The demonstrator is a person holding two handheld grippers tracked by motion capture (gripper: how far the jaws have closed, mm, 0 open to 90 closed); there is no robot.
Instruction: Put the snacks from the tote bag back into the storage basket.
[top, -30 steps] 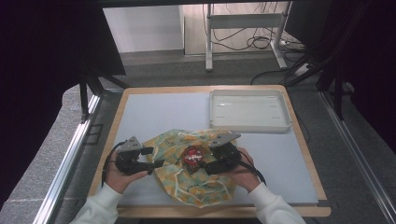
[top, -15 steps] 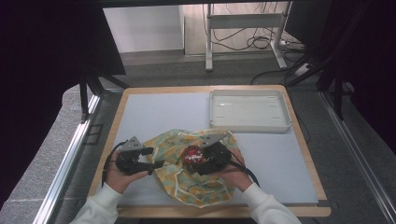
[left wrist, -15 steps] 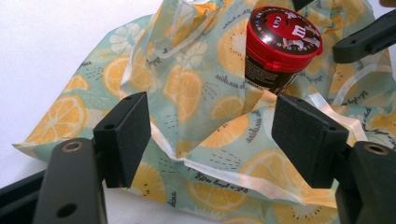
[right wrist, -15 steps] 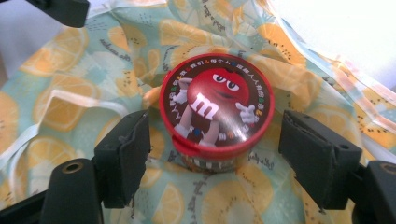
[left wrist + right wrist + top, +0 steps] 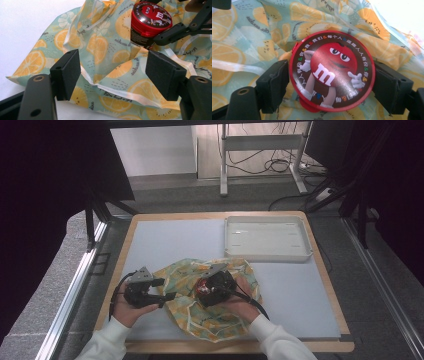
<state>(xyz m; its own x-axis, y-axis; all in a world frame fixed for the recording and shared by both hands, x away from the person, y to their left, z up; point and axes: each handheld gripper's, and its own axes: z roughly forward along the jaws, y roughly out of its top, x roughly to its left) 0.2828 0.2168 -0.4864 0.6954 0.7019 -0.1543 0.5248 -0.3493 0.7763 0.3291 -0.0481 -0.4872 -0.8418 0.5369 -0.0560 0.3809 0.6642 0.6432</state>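
Straddling the red tin [image 5: 332,70] at mid-frame, my right gripper [image 5: 330,85] has just been opening, its pads off the rim. I'd retake that stiff, slick tin by its sides; the soft bag [image 5: 100,50] underneath crumples, between my left gripper's [image 5: 112,72] open jaws.

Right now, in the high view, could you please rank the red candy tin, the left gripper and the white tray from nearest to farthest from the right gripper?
1. The red candy tin, between the right gripper's fingers, on the lemon-print cloth.
2. The left gripper, to the left, at the cloth's edge.
3. The white tray, beyond it toward the table's far right corner.
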